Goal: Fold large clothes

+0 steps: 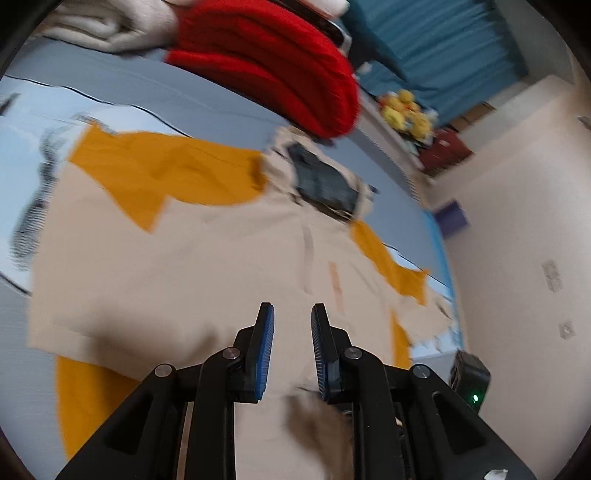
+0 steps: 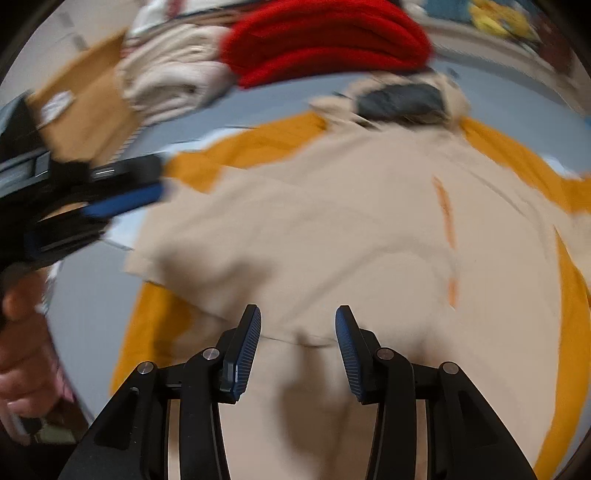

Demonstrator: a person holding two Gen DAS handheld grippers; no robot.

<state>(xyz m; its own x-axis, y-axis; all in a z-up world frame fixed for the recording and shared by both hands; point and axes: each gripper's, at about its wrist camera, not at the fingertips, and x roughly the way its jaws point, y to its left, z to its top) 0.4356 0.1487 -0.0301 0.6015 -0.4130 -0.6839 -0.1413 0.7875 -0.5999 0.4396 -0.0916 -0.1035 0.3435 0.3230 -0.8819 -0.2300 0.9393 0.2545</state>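
We see a large beige garment with mustard-orange sleeves and lining [image 1: 177, 266] spread flat on a pale blue-grey table surface [image 1: 155, 92]; everything else we place against this garment. Its dark-lined collar [image 1: 325, 181] lies at the far end, toward a folded red knitted garment [image 1: 280, 62] that sits just beyond the collar on the table. Beside the red one, further from the collar, lies a folded cream knitted garment [image 1: 110, 26]. Past the table edge near the red knit we make out yellow plush toys [image 1: 406, 110] in front of a teal curtain [image 1: 461, 48].

The left gripper [image 1: 293, 314] hovers above the near beige part of the garment, its blue-padded fingers [image 1: 266, 347] narrowly apart with nothing between them; the cloth lies below, not pinched. In the right wrist view that same gripper shows at the garment's left side, held by a person's hand [image 2: 26, 354], blurred.

The right gripper [image 2: 298, 314] points down at the near hem of the garment, its blue pads [image 2: 243, 354] set apart, released, and the beige cloth shows in the gap without being pressed. A brown cardboard box [image 2: 85, 110] stands beyond the garment's left sleeve
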